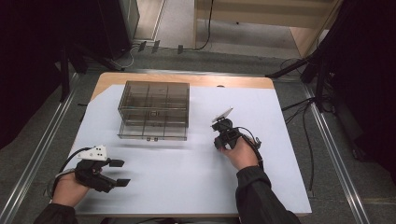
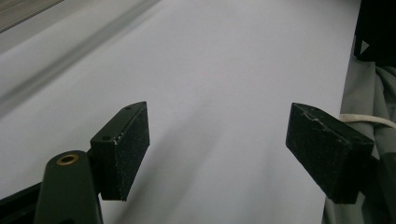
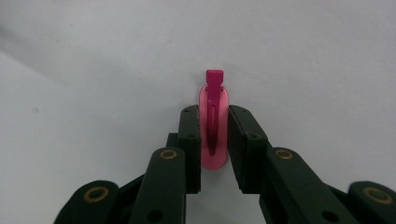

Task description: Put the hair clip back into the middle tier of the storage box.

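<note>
In the right gripper view a small pink hair clip (image 3: pixel 214 91) lies on the white sheet (image 3: pixel 303 56), its darker pink lever pointing away from me. My right gripper (image 3: pixel 215 114) is shut on it, one black pad pressing each long side. In the high view that right gripper (image 1: pixel 220 140) points down at the sheet, right of the box, with the clip hidden under it. My left gripper (image 1: pixel 120 172) rests near the front left corner, jaws wide apart. In the left gripper view the left gripper (image 2: pixel 217 140) is open with just bare white sheet between its pads.
A smoky see-through compartment box (image 1: pixel 154 109) stands at the back left of the white sheet (image 1: pixel 187 177), which covers a wooden table (image 1: pixel 187 79). Cables and stand legs (image 1: pixel 308 70) lie on the floor to the right. A dark sleeve (image 1: pixel 257 191) enters from the bottom.
</note>
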Demonstrator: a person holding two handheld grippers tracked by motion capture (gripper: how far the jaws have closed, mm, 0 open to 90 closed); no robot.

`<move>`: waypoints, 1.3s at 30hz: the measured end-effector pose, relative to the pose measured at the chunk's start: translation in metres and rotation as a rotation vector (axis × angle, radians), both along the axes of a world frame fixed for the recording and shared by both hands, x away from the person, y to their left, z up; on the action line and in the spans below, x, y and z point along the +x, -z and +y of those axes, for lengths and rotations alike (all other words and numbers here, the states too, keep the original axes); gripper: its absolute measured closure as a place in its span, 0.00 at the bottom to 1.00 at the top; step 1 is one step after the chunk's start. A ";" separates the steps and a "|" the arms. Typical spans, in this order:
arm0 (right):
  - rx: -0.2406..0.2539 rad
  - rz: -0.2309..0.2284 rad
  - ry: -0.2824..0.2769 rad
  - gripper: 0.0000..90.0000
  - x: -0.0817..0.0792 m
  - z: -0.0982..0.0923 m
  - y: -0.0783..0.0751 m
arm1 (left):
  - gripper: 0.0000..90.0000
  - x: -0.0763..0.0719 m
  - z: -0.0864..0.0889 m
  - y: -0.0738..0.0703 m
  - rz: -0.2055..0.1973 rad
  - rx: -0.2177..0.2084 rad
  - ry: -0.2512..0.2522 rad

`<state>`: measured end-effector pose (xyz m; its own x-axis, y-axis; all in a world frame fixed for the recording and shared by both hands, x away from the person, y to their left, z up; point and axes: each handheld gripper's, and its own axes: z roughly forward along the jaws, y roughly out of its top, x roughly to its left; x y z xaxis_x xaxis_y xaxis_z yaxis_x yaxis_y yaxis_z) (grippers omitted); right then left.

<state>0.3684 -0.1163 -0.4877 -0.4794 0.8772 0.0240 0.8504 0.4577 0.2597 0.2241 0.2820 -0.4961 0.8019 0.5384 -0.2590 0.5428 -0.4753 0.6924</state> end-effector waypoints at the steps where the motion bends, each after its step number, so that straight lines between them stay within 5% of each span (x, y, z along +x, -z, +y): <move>1: 0.000 0.000 0.000 0.86 0.000 0.000 0.000 | 0.25 0.000 0.000 0.000 0.000 0.000 0.000; 18: 0.015 0.002 -0.013 0.86 0.001 -0.002 -0.002 | 0.25 0.000 0.001 0.000 0.000 -0.009 -0.001; 33: 0.097 -0.141 -0.044 0.86 -0.004 -0.005 -0.018 | 0.25 0.001 0.001 0.000 -0.003 -0.010 -0.002; 39: 0.126 -0.165 -0.047 0.86 -0.005 -0.007 -0.018 | 0.25 0.002 0.000 -0.001 -0.005 -0.007 0.002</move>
